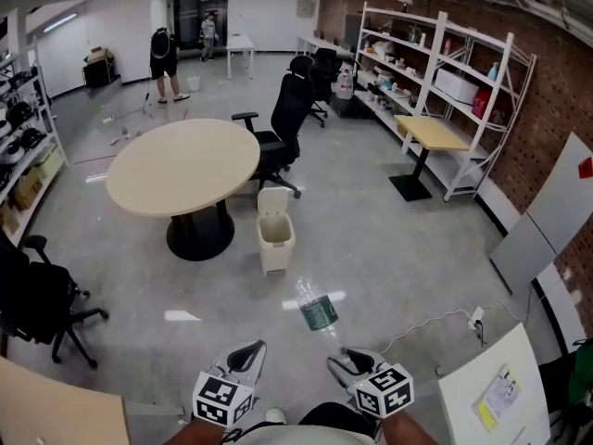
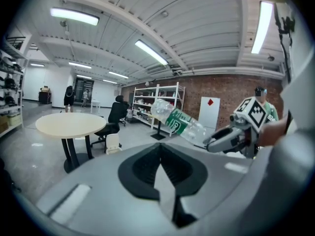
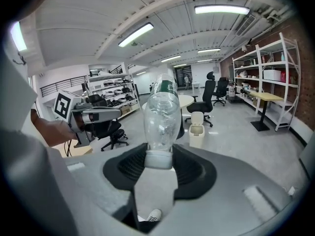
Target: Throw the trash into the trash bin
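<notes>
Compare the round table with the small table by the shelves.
The round table has a wide circular top; the small table has a narrow rectangular one. The round table stands mid-floor beside the trash bin; the small table sits beside the white shelves. Both have pale tops on one black pedestal.

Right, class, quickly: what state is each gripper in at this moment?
Left gripper: closed, nothing between its jaws.
Right gripper: closed on the capped neck of the plastic bottle.
</notes>
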